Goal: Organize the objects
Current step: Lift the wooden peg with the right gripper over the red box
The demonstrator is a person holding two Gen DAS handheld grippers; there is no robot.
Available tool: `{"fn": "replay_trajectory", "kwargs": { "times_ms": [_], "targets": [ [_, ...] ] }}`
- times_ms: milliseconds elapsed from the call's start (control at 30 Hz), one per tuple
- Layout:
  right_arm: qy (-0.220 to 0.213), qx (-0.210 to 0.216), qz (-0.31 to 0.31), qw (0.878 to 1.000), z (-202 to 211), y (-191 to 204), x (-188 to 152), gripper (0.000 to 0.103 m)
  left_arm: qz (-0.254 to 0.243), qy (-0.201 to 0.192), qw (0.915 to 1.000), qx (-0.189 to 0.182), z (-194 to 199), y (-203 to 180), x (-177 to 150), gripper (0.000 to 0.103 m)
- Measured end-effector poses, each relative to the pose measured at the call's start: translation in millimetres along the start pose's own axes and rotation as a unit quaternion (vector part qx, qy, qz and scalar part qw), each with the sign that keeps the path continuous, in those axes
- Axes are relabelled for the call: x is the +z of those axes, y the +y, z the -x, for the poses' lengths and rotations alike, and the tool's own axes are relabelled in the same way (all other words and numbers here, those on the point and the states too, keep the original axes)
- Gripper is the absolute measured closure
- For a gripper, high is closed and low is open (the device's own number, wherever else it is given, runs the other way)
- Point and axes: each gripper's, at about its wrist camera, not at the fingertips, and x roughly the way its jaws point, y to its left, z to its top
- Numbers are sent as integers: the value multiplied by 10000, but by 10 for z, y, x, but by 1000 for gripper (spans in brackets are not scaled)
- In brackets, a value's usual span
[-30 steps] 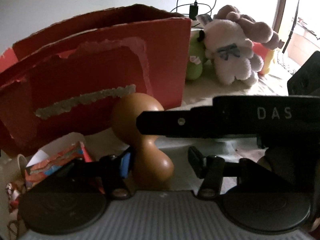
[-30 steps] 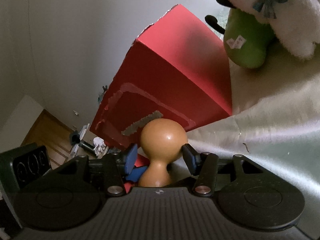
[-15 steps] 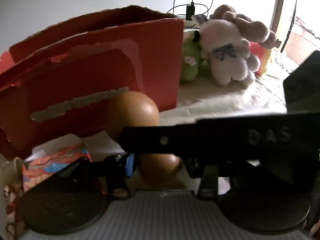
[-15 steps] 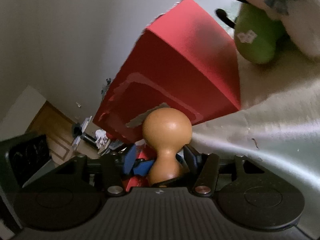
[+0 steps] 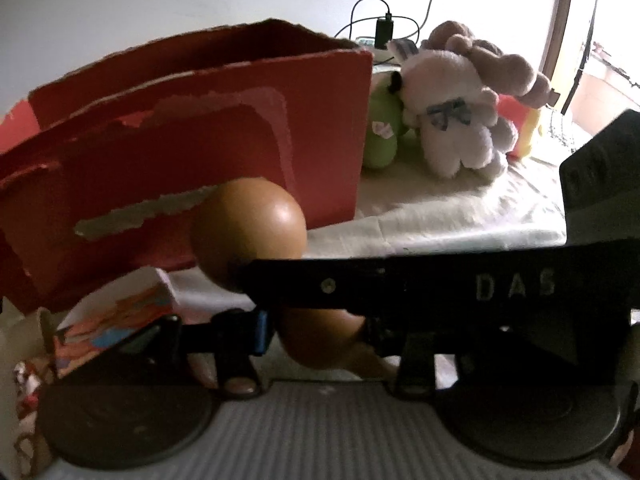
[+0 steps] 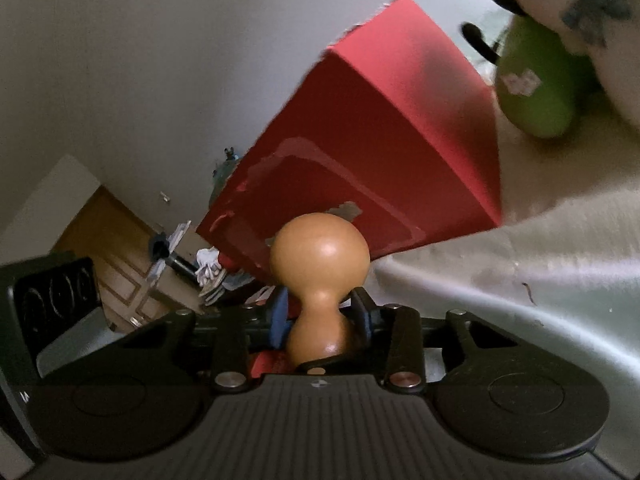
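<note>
Holding item one: a tan wooden gourd-shaped piece [image 6: 319, 288], waist pinched between the closed-in fingers of your right gripper [image 6: 318, 316], bulb end forward. The narrow waist likely keeps the piece from sliding out either way.

Item two: your left gripper [image 5: 316, 334], fingers apart around the lower bulb of the same piece [image 5: 248, 232]; contact cannot be told, since the right gripper's black bar [image 5: 400, 284] crosses in front.

Item three: red cardboard box [image 5: 208, 152], open-topped, torn edges, standing just behind the piece; a probable destination.

Item four: white plush toy [image 5: 452, 120] and green plush toy [image 5: 382, 132], right of the box, leaning together.

Item five: colourful packet [image 5: 116, 320], front left.

Surface: pale wrinkled cloth [image 5: 440, 216]. Room: plain white wall, cables behind, bright window at right.
</note>
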Motion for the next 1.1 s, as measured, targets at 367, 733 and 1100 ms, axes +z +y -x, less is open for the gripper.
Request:
{"fn": "replay_trajectory", "kwargs": {
  "times_ms": [367, 733, 1100],
  "targets": [
    [-255, -66, 249, 9993, 184, 356, -19, 68, -253, -339, 9990, -172, 414, -79, -19, 61],
    [-591, -72, 710, 9957, 292, 1014, 410, 68, -625, -966, 9932, -197, 1087, -29, 400, 61],
    [-679, -462, 621, 9947, -72, 1345, 1170, 68, -860, -1206, 9889, 107, 1135, 311, 1142, 61]
  ]
}}
